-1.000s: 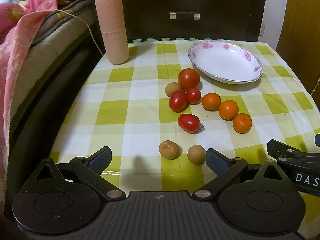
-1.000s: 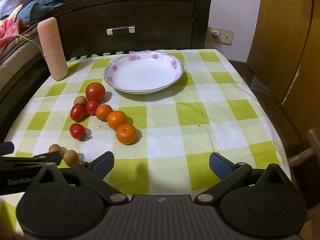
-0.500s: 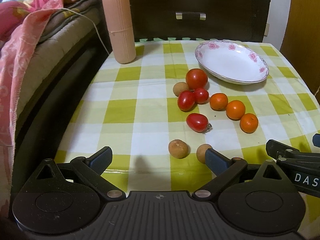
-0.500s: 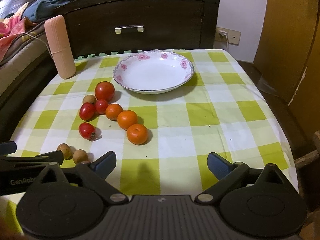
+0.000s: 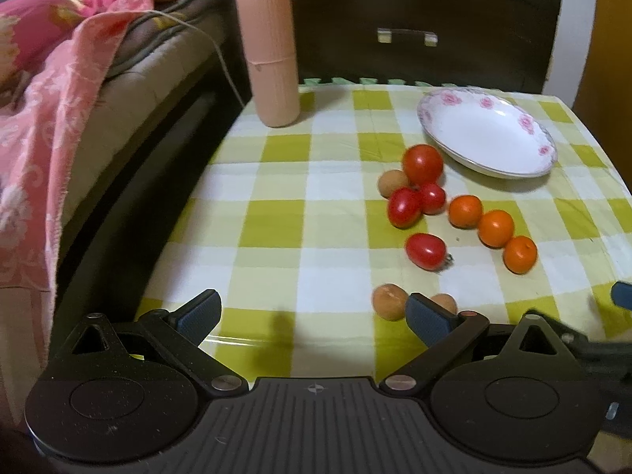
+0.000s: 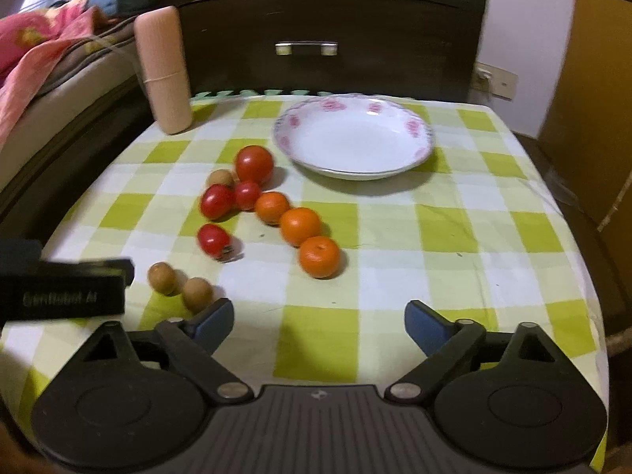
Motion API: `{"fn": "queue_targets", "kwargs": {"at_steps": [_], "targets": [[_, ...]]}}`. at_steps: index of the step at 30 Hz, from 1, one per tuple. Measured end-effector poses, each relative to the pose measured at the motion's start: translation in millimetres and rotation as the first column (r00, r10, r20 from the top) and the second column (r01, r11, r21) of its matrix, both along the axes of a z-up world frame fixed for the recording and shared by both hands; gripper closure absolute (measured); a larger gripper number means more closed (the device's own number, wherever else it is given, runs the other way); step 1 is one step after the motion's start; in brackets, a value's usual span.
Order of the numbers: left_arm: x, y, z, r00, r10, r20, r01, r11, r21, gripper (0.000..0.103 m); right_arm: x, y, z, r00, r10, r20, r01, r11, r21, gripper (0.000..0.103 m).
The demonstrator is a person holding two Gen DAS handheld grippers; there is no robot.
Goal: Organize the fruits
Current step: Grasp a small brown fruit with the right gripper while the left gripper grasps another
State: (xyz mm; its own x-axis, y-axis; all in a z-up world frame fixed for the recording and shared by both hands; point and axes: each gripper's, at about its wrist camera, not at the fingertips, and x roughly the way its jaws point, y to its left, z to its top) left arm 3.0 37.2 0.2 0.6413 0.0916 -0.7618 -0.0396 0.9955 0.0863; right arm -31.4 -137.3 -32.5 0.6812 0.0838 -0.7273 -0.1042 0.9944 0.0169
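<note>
From my left tool [image 5: 312, 312] the second of the two near brown fruits [image 5: 444, 302] is half hidden behind the tool's right finger, and the right tool shows only as a dark blurred bar at the right edge. Both views are smeared by motion; the lettering on the left tool's body, seen from the right wrist, is hard to read.

Compared with half a second ago, both cameras have swung right and closer: the fruit sits further right in the left view, and the pink cylinder [image 5: 270, 51] looks larger. No fruit has shifted on the table [image 6: 454, 229].

The right tool [image 6: 319, 322] has its fingers spread wide with nothing between them; the left tool is equally wide and empty.

The fruit lies loose on the checked cloth, near the white flowered plate [image 6: 420, 154] but not on it: a large tomato [image 6: 254, 164] just beside the plate, two small tomatoes [image 6: 216, 201] touching below it, a brown fruit behind them, one tomato [image 6: 213, 240] apart, and three oranges [image 6: 300, 226] in a diagonal row.

Only the right wrist shows both near brown fruits [image 6: 162, 277] whole, and the wall socket [image 6: 495, 81].
</note>
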Motion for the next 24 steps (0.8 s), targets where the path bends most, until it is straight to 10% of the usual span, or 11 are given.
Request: {"fn": "queue_targets", "kwargs": {"at_steps": [24], "targets": [[11.2, 22.4, 1.3, 0.998, 0.058, -0.024, -0.060, 0.993, -0.104, 0.001, 34.2, 53.7, -28.0, 0.939, 0.339, -0.059, -0.335, 0.940, 0.072, 0.080]]}}
